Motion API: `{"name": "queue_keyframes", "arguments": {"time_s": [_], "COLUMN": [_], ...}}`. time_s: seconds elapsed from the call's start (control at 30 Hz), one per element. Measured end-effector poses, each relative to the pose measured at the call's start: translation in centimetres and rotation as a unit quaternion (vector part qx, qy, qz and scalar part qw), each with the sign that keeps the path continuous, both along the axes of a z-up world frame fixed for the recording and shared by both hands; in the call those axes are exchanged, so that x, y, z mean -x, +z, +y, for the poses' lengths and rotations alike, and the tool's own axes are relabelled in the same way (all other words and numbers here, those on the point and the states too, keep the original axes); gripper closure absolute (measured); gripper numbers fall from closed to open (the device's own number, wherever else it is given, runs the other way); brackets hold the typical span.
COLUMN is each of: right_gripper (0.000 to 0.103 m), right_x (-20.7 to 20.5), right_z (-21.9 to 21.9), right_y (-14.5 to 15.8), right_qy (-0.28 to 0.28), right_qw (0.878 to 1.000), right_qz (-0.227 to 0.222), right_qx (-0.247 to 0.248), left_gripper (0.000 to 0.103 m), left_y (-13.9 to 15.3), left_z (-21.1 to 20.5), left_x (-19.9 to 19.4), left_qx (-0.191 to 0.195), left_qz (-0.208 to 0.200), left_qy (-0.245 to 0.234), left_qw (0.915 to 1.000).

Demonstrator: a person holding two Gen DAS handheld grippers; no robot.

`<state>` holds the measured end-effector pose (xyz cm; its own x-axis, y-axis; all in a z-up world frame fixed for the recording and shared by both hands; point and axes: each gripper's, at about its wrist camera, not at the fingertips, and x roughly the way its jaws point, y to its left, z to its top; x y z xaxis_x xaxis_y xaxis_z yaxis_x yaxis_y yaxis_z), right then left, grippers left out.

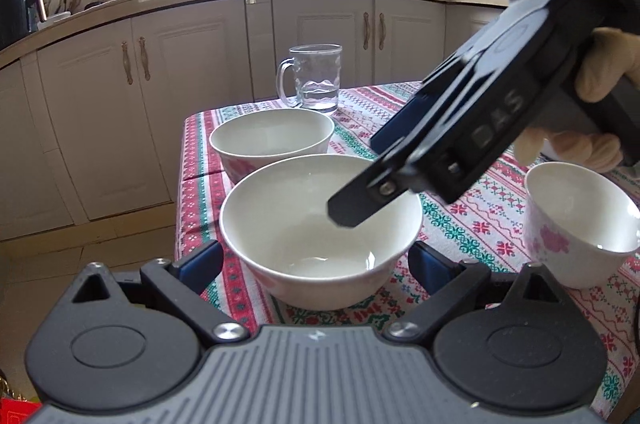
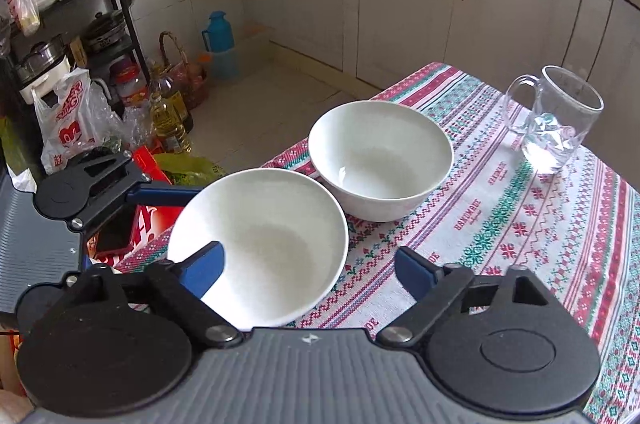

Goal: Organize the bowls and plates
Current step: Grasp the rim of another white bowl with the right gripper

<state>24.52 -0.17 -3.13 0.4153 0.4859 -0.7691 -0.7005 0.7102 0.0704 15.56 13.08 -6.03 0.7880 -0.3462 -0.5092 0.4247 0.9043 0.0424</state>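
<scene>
Left view: left gripper (image 1: 316, 260) is held wide open around the near bowl (image 1: 320, 228), empty, right gripper (image 1: 360, 184) above it; right view: right gripper (image 2: 308, 268) is spread, one finger inside the rim (grasp pending; closing, then stacking into the far bowl (image 2: 380, 160), is judged next).

The left wrist camera looked low and close across the near white bowl (image 1: 320, 228) toward the kitchen cabinets (image 1: 120, 104); the right wrist camera looked down from higher, sharing both bowls (image 2: 380, 160) and the glass mug (image 2: 554, 120)
</scene>
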Motion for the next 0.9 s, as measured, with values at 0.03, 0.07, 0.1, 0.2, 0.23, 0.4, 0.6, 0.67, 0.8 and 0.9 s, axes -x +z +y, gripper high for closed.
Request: {"name": "queue_keyframes", "arguments": {"time_s": [0.03,0.07,0.1,0.2,0.23,0.4,0.6,0.67,0.8,0.9], "right_gripper": [0.016,0.018,0.019,0.025,0.027,0.038,0.046,0.046,0.046,0.046], "right_x": [-0.1,-0.2,-0.4,-0.9,-1.0,-1.4,-1.5,-1.6,-1.5,-1.4], "right_z": [0.2,0.2,0.3,0.5,0.6,0.9,0.8,0.8,0.9,0.9], "right_y": [-0.1,-0.3,-0.4,-0.7,-0.8,-0.9,-1.0,-1.0,-1.0,-1.0], "right_qy": [0.001,0.002,0.003,0.002,0.003,0.001,0.003,0.003,0.004,0.002], "right_qw": [1.0,1.0,1.0,1.0,1.0,1.0,1.0,0.999,0.999,0.999], "right_qz": [0.002,0.004,0.007,0.014,0.017,0.022,0.028,0.031,0.031,0.033], "right_qx": [0.001,0.0,-0.001,-0.006,-0.007,-0.008,-0.014,-0.017,-0.018,-0.021], "left_gripper": [0.007,0.007,0.007,0.008,0.009,0.01,0.01,0.01,0.01,0.01], "left_y": [0.0,0.0,0.0,0.0,0.0,0.0,0.1,0.1,0.2,0.3], "left_z": [0.0,0.0,0.0,0.1,0.1,0.1,0.1,0.1,0.0,0.1], "left_x": [0.0,-0.1,-0.1,-0.2,-0.2,-0.2,-0.2,-0.2,-0.3,-0.3], "left_qx": [0.0,0.001,0.002,0.005,0.007,0.007,0.006,0.005,0.004,0.002], "left_qz": [0.0,0.001,0.001,0.003,0.004,0.005,0.006,0.006,0.01,0.012], "left_qy": [-0.001,-0.002,-0.003,-0.004,-0.005,-0.006,-0.007,-0.007,-0.008,-0.01], "left_qw": [1.0,1.0,1.0,1.0,1.0,1.0,0.9999,0.9999,0.9999,0.9999]}}
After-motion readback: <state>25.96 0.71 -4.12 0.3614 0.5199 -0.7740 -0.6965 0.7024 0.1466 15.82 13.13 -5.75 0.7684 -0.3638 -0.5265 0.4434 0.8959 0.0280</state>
